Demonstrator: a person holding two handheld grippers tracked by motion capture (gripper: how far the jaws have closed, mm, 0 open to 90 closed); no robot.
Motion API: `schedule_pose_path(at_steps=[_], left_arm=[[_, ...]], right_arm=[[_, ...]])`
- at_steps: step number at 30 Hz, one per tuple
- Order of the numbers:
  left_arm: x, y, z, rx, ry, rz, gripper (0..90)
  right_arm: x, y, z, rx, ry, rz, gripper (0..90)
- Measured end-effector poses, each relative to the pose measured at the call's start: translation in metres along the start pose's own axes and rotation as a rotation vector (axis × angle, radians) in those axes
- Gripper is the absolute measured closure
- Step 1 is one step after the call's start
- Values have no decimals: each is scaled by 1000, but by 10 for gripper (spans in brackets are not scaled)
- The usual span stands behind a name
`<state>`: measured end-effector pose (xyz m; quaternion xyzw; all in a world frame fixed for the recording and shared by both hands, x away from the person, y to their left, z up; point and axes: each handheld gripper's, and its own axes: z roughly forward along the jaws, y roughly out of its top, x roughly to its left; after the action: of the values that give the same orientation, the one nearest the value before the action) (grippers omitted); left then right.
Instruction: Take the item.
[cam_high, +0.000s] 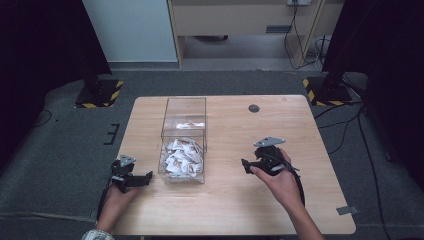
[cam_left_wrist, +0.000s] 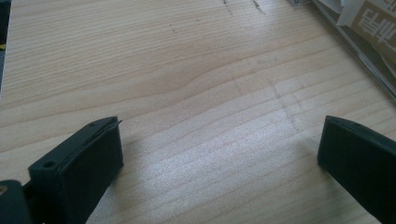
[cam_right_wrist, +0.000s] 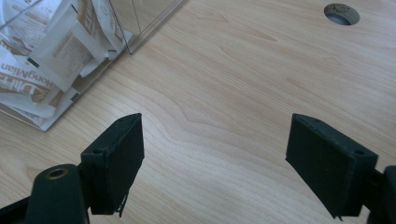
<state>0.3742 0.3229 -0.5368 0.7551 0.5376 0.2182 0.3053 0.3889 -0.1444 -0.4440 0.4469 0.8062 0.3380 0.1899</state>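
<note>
Looking down from the high view, I see my left gripper (cam_high: 148, 176) low on the table (cam_high: 240, 210), just beside the near left corner of the clear box (cam_high: 184, 131). Its jaws stand wide apart with bare wood between them. My right gripper (cam_high: 244, 165) sits well apart from the box on its other side, jaws spread too, holding nothing. White paper packets (cam_high: 181, 156) fill the near half of the box. In the right gripper view those packets (cam_right_wrist: 51, 56) press against the clear wall, and a round hole (cam_right_wrist: 342, 13) shows in the tabletop.
</note>
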Motion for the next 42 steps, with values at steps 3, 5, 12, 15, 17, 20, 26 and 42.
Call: schedule_pose_path(at_steps=[3,5,12,15,17,20,26,42], left_arm=[[0,0,0,0,0,0,0],[0,0,0,0,0,0,0],[0,0,0,0,2,-2,0],[0,0,0,0,2,-2,0],[0,0,0,0,1,-2,0],[0,0,0,-1,3,-3,0],[0,0,0,-1,3,-4,0],[-1,-1,-1,-1,4,-4,0]], right_arm=[[2,5,0,-6,3,-8,216],[3,9,0,-11,3,-15,243],[7,21,2,-14,24,-27,327],[10,26,3,-19,29,-39,352],[13,29,4,-20,38,-40,364],[16,35,5,-21,45,-51,374],[26,51,2,-37,52,-81,392],[42,84,3,-76,69,-100,493]])
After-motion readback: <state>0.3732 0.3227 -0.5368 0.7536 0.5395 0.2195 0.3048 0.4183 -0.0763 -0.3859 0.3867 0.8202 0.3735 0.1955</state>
